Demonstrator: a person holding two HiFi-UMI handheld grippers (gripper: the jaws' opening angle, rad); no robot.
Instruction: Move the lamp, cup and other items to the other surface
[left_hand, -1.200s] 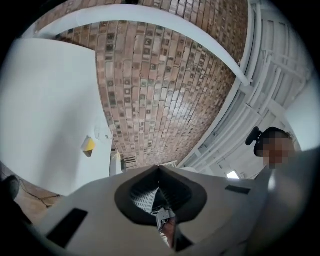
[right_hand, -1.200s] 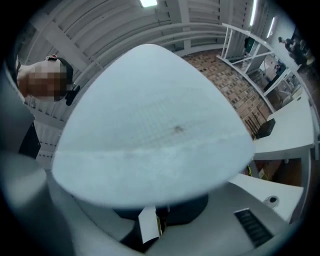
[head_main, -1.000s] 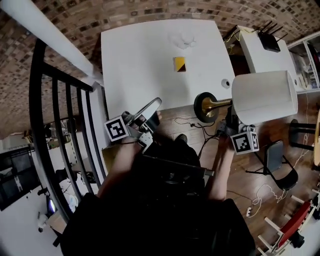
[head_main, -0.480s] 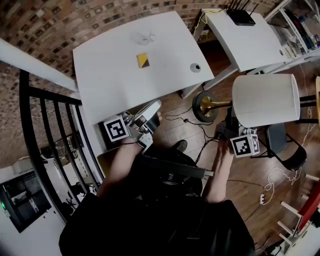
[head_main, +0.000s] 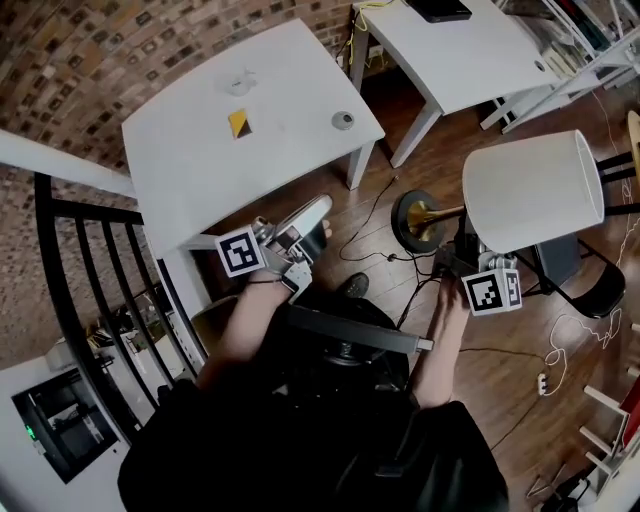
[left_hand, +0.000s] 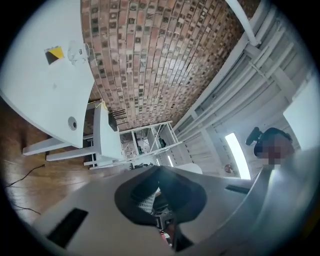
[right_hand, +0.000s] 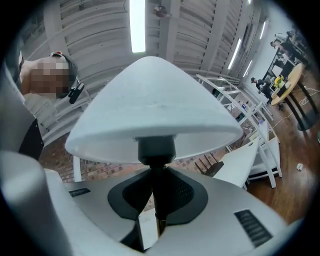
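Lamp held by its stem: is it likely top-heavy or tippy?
The lamp is probably steady once standing: its dark round base looks broad. The large shade likely dents easily and makes it swing from the right gripper.

White table (head_main: 200, 170) (yellow square (head_main: 239, 123) atop)

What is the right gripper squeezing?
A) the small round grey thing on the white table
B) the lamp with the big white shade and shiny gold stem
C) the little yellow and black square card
B: in the right gripper view, the right gripper has its jaws closed on the thin stem of the lamp with the big white shade and shiny gold stem.
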